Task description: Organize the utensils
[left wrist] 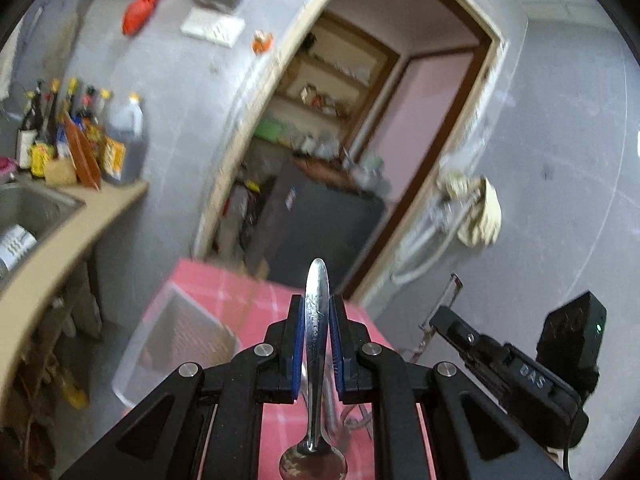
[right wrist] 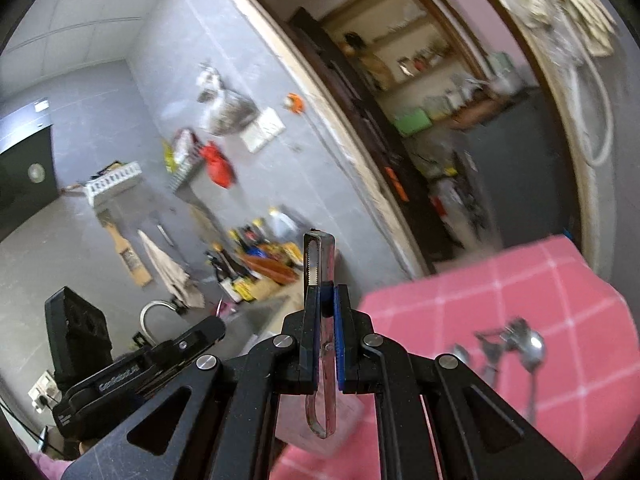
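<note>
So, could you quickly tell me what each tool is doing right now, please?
Left tool: closed on a spoon.
Right tool: closed on a metal peeler-like utensil.

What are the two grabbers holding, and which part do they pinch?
The left gripper pinches a metal spoon by its handle, bowl end toward the camera. The right gripper pinches a metal peeler-like utensil around its middle.

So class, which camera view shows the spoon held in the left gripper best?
The left wrist view: the spoon sits clamped in the left gripper, handle pointing up, bowl toward the camera. The right wrist view doesn't show that spoon; it shows only other utensils lying on the pink cloth.
</note>
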Demonstrator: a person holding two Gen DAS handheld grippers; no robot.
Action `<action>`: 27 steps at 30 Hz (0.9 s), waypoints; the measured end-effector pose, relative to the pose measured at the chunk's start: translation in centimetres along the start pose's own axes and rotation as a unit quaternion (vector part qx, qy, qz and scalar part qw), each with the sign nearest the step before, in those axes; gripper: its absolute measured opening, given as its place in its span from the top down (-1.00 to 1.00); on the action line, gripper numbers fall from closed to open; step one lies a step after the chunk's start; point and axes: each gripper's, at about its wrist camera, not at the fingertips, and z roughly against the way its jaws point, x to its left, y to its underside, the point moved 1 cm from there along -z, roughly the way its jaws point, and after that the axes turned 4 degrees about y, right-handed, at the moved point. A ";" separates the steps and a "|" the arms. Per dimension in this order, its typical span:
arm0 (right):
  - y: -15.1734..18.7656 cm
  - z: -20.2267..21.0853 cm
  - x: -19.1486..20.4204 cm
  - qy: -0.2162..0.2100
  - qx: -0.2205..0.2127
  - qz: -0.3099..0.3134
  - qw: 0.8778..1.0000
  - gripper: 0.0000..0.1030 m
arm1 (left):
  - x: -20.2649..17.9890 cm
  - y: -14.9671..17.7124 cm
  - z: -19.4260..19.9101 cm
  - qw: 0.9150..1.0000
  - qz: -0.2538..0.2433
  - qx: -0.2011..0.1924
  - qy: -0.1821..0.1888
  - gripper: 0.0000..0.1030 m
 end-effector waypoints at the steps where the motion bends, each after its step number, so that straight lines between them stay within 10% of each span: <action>1: -0.2 -0.4 0.9 -0.006 -0.005 0.004 1.000 0.88 | 0.4 -0.9 0.3 1.000 -0.001 -0.013 -0.004 0.77; 12: 2.2 -5.0 5.6 -0.017 -0.013 0.039 0.999 0.88 | 5.3 -3.6 0.2 0.995 0.008 -0.092 -0.041 0.77; 27: 7.6 -7.8 5.1 0.014 0.056 0.074 0.996 0.87 | 8.0 1.0 -1.1 0.996 -0.015 -0.062 -0.067 0.77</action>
